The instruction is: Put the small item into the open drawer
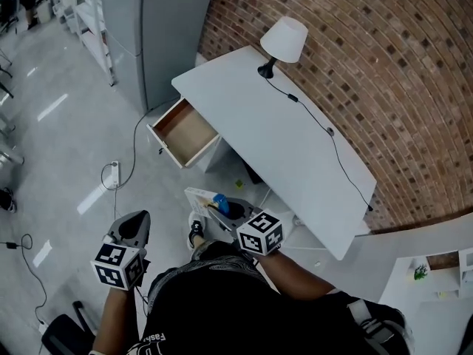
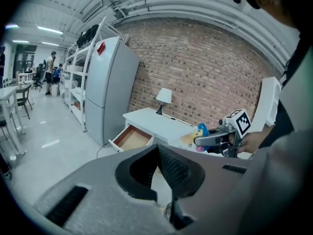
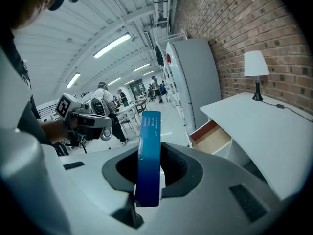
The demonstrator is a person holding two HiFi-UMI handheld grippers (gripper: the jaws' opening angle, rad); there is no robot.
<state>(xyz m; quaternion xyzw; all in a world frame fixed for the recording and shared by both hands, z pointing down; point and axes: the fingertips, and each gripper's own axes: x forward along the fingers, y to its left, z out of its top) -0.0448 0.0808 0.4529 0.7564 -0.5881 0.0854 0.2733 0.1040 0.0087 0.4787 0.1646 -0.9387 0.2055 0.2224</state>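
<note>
Head view: the small box [image 1: 205, 197] is seen clamped in the right gripper [image 1: 230, 210], low in front of the body. It is well short of the open drawer [image 1: 185, 132], with bare floor [image 1: 66, 146] between. The drawer is pulled out from the left end of the white desk [image 1: 295, 146], and its visible bottom looks empty. The lamp [image 1: 284, 41] sits at the desk's far end by the brick wall [image 1: 384, 65]. The left gripper [image 1: 131, 229] is held off to the side, near nothing.

Left gripper view: the jaws of the left gripper [image 2: 159, 153] are seen closed tip to tip, with nothing between them. The right gripper [image 2: 215, 138] and the box [image 2: 201, 130] are visible ahead. The drawer [image 2: 131, 137] is beyond, next to the fridge [image 2: 110, 89].

Right gripper view: the right gripper [image 3: 151, 177] is clamped on the box [image 3: 149, 141] across its thin dimension, pads on the two broad faces. The lower end is gripped and most of the length stands out past the jaws. The drawer [image 3: 210, 136] is seen open, ahead and to the right.

Handling, judged:
- The box is likely light, thin card. It is stiff along its edges, but the broad faces could be dented if squeezed harder.
- The printed surface is probably smooth, so a slip or pivot about the pads is possible on a quick swing.
- The present hold on the flat faces is the sensible one. A hold nearer mid-length would cut pivoting.
- The box does not look fragile, so a low release into the drawer should be enough.
</note>
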